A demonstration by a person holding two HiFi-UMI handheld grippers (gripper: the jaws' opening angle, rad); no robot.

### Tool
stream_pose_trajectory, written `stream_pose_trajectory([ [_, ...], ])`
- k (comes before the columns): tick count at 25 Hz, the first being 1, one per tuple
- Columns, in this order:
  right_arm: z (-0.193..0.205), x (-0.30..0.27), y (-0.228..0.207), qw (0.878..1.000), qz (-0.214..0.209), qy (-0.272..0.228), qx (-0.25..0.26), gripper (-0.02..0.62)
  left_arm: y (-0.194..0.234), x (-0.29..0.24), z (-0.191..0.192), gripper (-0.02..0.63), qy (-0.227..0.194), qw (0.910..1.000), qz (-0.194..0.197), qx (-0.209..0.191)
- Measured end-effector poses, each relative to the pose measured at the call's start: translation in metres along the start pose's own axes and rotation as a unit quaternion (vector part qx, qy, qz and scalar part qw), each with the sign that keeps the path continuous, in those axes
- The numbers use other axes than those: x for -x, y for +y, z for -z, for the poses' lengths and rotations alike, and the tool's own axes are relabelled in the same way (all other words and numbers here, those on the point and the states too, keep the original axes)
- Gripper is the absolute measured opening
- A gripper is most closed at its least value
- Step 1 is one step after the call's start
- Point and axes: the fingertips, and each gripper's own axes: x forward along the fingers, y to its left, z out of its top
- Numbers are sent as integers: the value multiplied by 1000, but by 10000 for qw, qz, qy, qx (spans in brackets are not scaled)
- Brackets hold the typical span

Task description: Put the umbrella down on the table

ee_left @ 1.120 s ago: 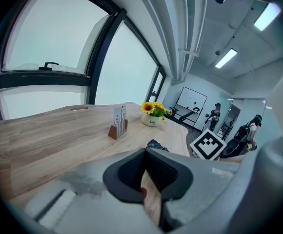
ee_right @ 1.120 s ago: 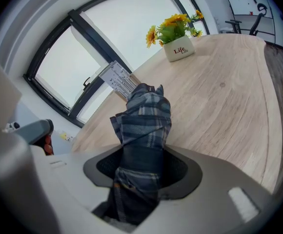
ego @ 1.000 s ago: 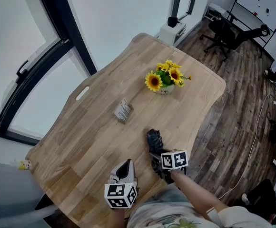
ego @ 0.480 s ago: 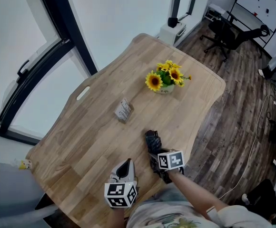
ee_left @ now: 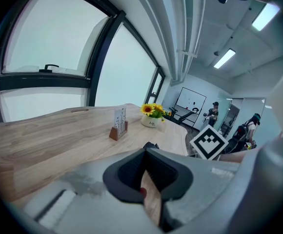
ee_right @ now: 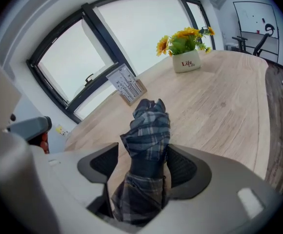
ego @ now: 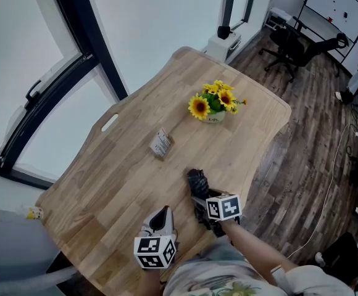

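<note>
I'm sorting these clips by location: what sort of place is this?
Probably an office or meeting room: a whiteboard on the far wall, swivel office chairs beside it, and a large wooden table by tall windows.

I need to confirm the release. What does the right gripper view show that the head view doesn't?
Only the right gripper view: the right claw has just been opening, and its pads stand apart around the plaid umbrella, with a clear gap on one side. Only the head view: the left claw, the right claw's marker cube and the table's whole outline. Both: the umbrella, the sunflower pot and the card stand.
</note>
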Motion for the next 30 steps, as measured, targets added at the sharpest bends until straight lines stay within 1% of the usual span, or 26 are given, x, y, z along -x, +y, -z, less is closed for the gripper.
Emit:
stream_pose_trajectory([
  [2,-7,8,6,9998,-122,-104,94,322,-1,2,-1,0,-27,10000,-2,-4],
  [6,-22,29,17,9985,-163,-355,372,321,-4,5,-5,0,-83,10000,9,-30],
  [12,-37,63,37,9948,-278,-825,529,292,-14,12,-12,0,-241,9996,44,-116],
  [14,-41,76,43,9926,-292,-1017,594,267,-19,15,-14,0,-287,9995,53,-153],
  [16,-43,90,49,9899,-334,-1216,640,228,-24,19,-15,0,-327,9993,61,-183],
  [19,-48,112,57,9846,-425,-1593,579,121,-31,24,-17,0,-384,9989,75,-241],
  [21,-51,127,62,9793,-430,-1887,586,41,-36,28,-17,0,-414,9987,95,-293],
  [22,-53,135,65,9758,-439,-2048,627,13,-39,29,-17,0,-427,9985,105,-319],
  [23,-55,142,68,9717,-463,-2212,692,0,-41,31,-17,0,-436,9984,113,-343],
  [26,-58,160,80,9597,-540,-2582,969,0,-47,35,-17,0,-461,9980,137,-413],
  [28,-56,167,84,9559,-512,-2658,1139,0,-52,37,-17,0,-475,9977,162,-448],
  [30,-52,170,87,9551,-479,-2647,1243,0,-57,39,-17,0,-490,9974,193,-489],
])
